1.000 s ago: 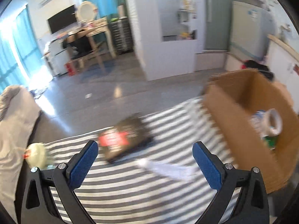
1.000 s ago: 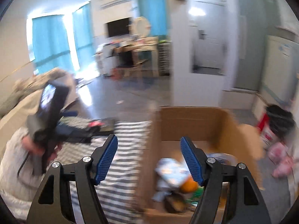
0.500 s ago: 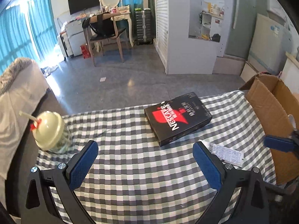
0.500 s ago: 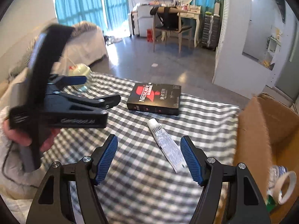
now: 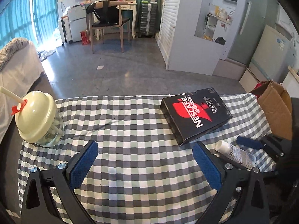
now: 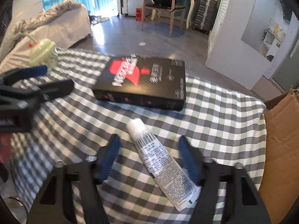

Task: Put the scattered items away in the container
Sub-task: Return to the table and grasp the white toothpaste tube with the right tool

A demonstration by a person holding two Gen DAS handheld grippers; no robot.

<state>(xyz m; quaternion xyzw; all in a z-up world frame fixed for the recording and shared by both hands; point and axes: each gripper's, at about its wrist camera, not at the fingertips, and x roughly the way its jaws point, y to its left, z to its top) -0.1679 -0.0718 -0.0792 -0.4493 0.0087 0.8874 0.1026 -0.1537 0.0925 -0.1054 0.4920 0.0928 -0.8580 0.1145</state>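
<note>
A black Nescafe box lies on the checked tablecloth, also in the right wrist view. A white tube lies in front of it, between the open jaws of my right gripper; it also shows in the left wrist view. My left gripper is open and empty over bare cloth. A glass cup with a cream lid and straw stands at the table's left; the right wrist view shows it too. The cardboard box stands at the right edge.
The table's far edge drops to a grey floor. A bed is at the left. A chair and desk stand at the back. The cardboard box wall is close on the right of my right gripper.
Both grippers swung away from the cardboard box to the table. My right gripper came down and forward so the tube now lies between its jaws. The left gripper moved lower over the cloth.
</note>
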